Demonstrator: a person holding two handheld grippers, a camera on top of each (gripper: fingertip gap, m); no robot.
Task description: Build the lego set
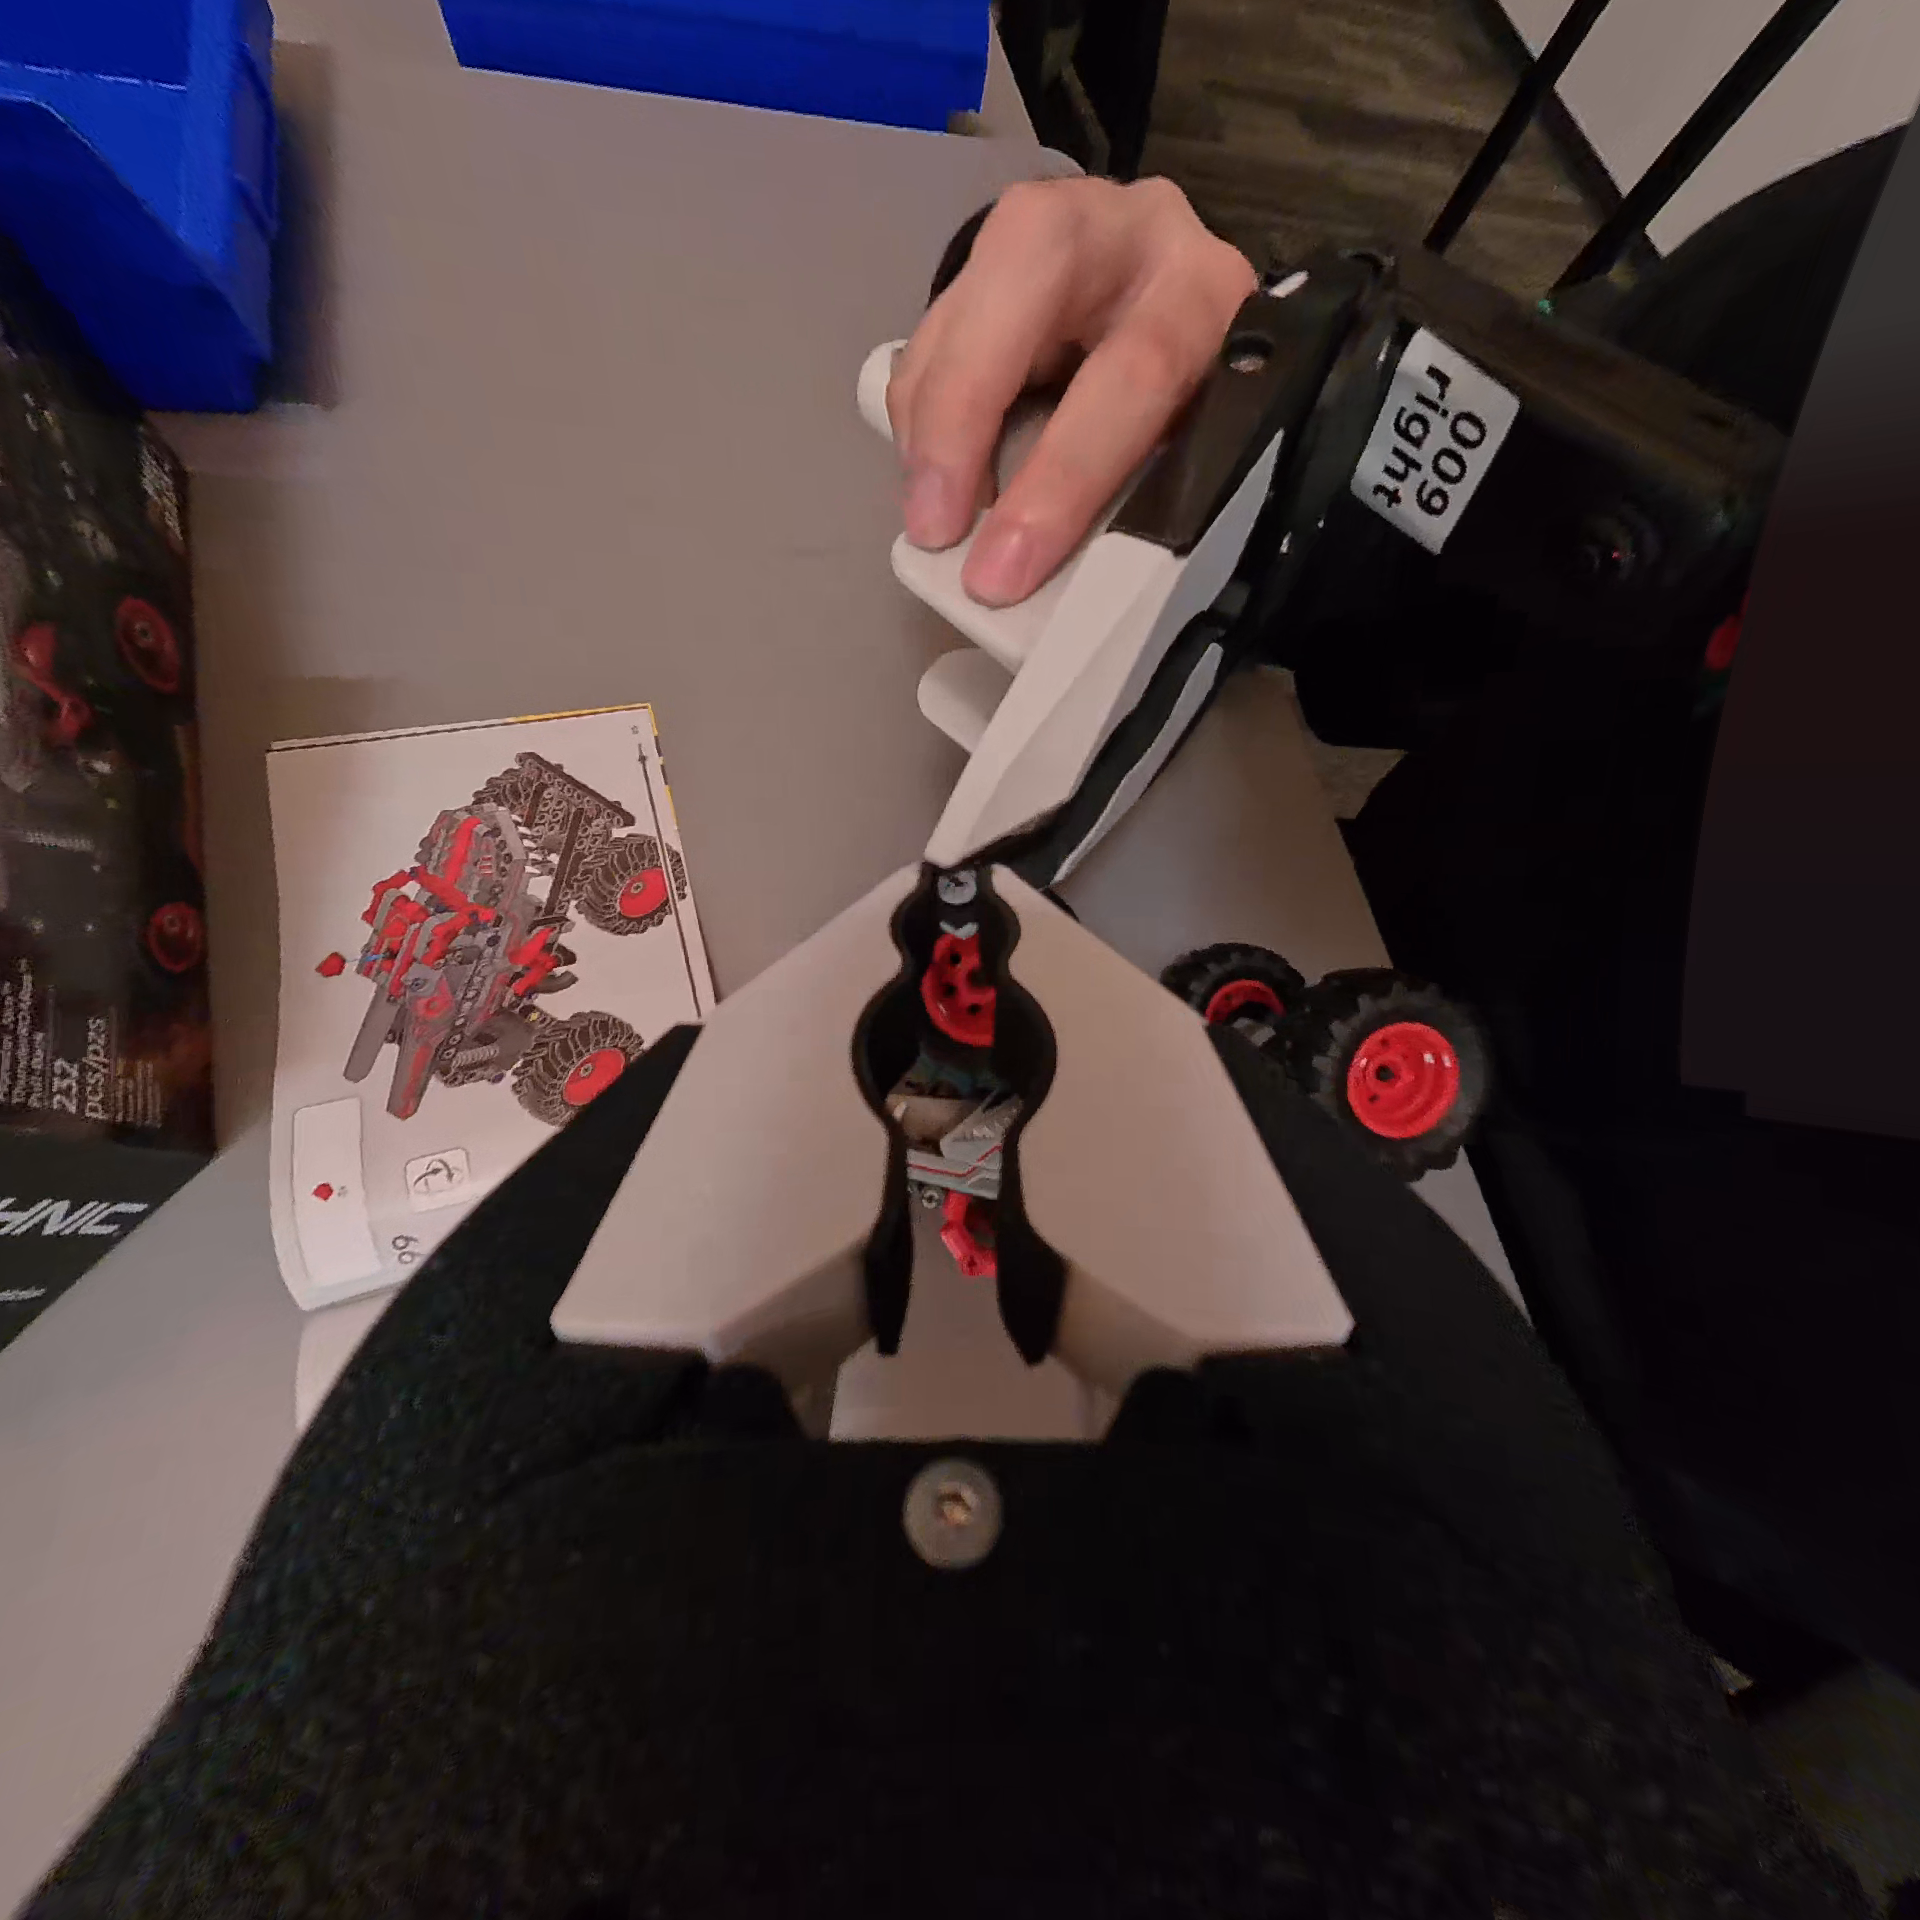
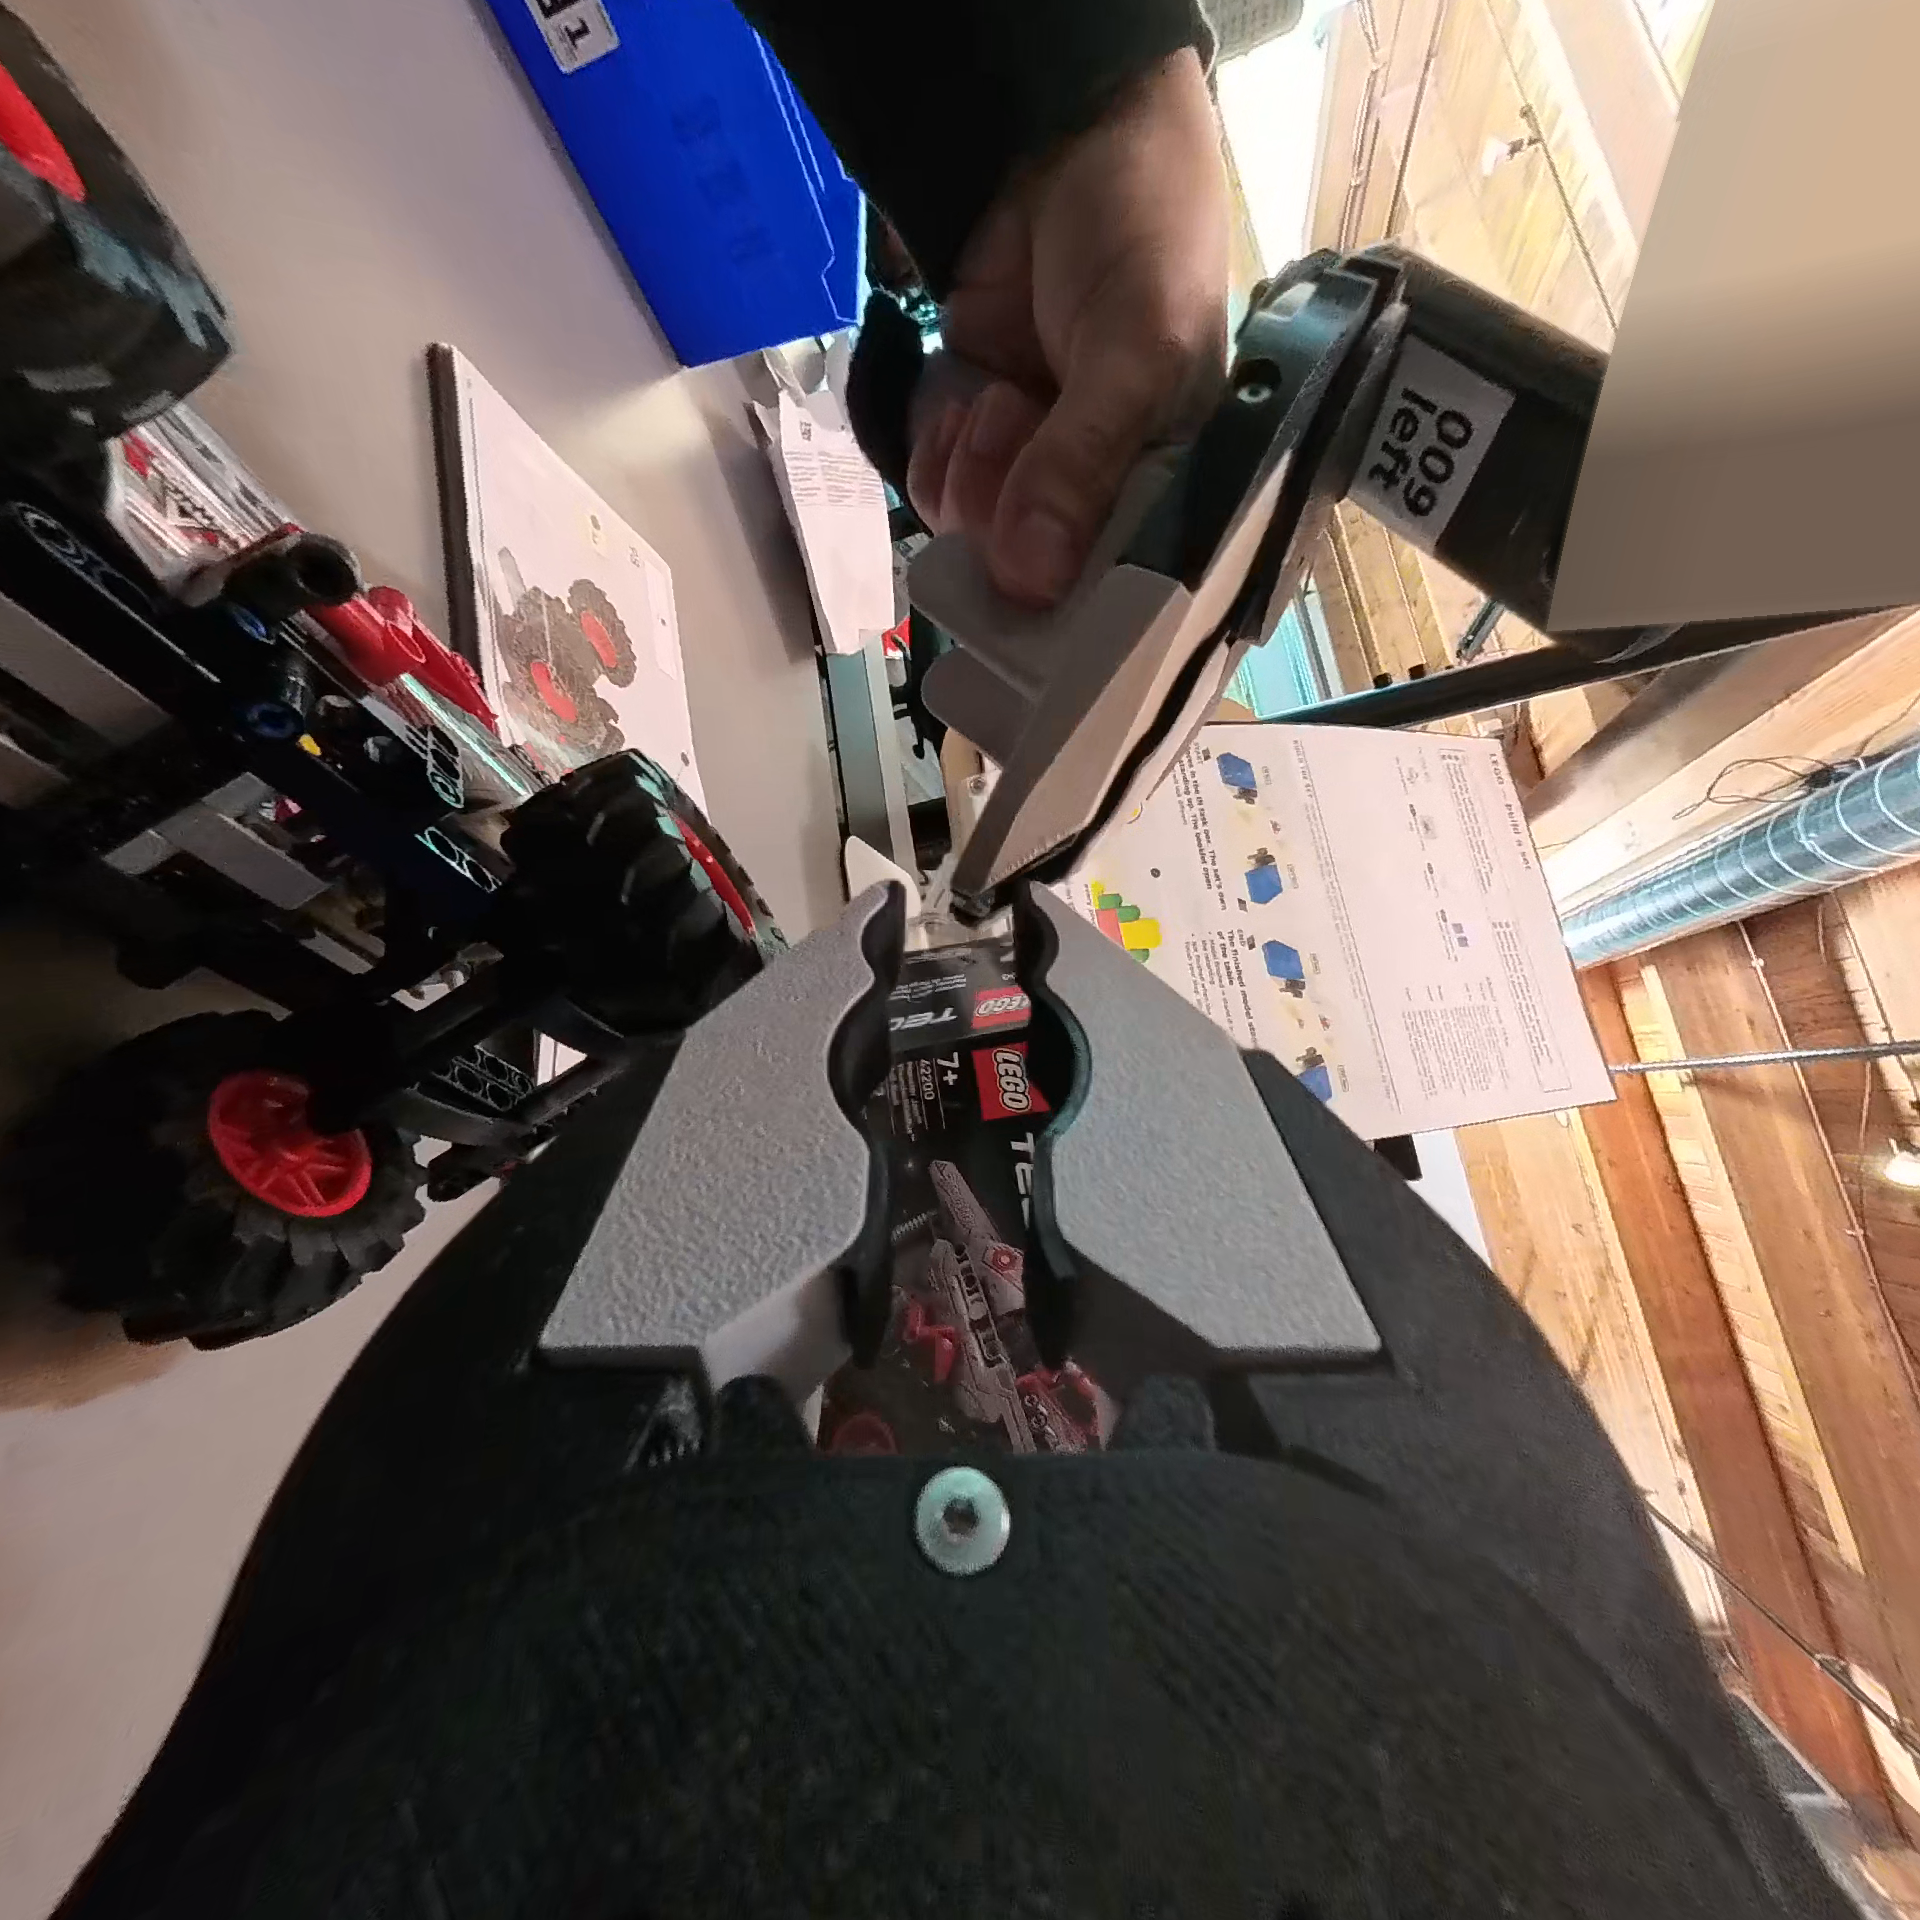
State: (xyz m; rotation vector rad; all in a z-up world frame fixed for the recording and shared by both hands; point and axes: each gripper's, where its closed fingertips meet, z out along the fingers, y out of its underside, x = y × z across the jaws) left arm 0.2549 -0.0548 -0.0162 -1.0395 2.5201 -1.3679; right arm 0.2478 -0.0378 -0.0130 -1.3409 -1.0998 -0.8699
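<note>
My left gripper (image 1: pixel 956 883) is almost closed, its tips pinching a small pale grey piece (image 1: pixel 954 889). My right gripper (image 2: pixel 961 899) meets it tip to tip. Its jaws stand a little apart, with the left gripper's tips (image 2: pixel 977 894) and the pale piece (image 2: pixel 932 900) between them. The right gripper also shows in the left wrist view (image 1: pixel 966 857), held by a hand (image 1: pixel 1049 374). The black, grey and red Lego truck (image 2: pixel 343 831) stands on the table to the right gripper's left. Its red-hubbed wheels (image 1: pixel 1403 1081) show beside and behind my left fingers.
An open instruction booklet (image 1: pixel 468 987) lies on the grey table (image 1: pixel 582 468). The dark set box (image 1: pixel 94 779) is at the left, and also shows through my right jaws (image 2: pixel 966 1091). Blue bins (image 1: pixel 135 187) stand at the back. A printed sheet (image 2: pixel 1371 914) hangs at the right.
</note>
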